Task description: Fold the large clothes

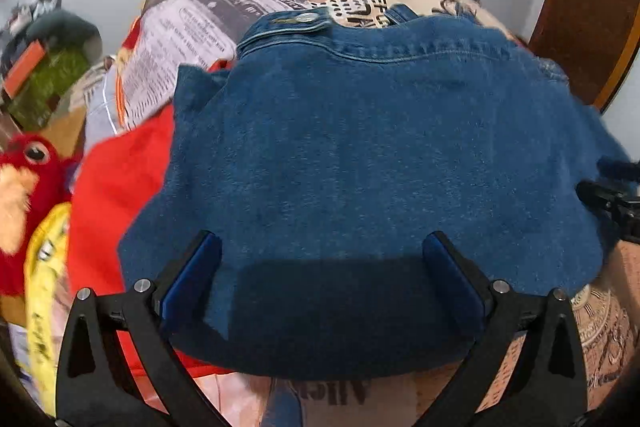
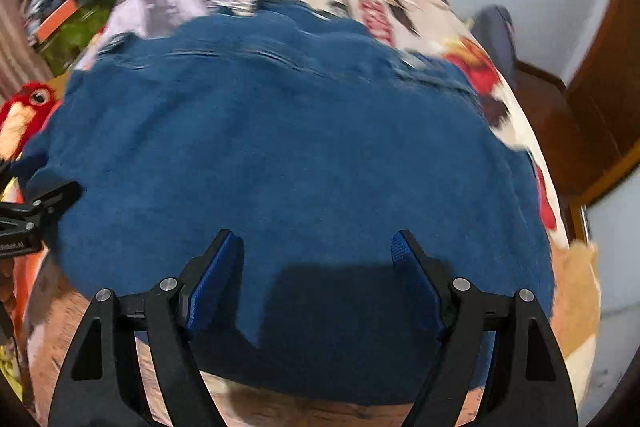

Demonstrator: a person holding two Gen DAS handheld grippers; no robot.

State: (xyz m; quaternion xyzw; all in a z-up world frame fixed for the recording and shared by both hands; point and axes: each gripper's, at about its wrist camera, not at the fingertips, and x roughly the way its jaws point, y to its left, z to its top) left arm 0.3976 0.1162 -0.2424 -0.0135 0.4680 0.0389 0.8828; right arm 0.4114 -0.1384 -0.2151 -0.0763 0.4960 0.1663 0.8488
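A blue denim garment (image 1: 360, 155) lies folded flat on a bed, its buttoned waistband (image 1: 306, 18) at the far edge. My left gripper (image 1: 322, 241) hovers open over the near part of the denim, with nothing gripped between its blue pads. The denim (image 2: 300, 147) fills the blurred right wrist view too. My right gripper (image 2: 316, 237) stands open above its near edge and holds nothing. Each gripper shows at the side of the other's view: the right gripper (image 1: 612, 211) at the denim's right edge, the left gripper (image 2: 36, 211) at its left edge.
A red garment (image 1: 116, 187) lies partly under the denim's left side. The bed has a newspaper-print sheet (image 1: 200, 27). A red plush toy (image 1: 24, 163) and a yellow one (image 1: 44, 267) sit at the left. Brown wooden furniture (image 1: 580, 7) stands at the right, before a white wall.
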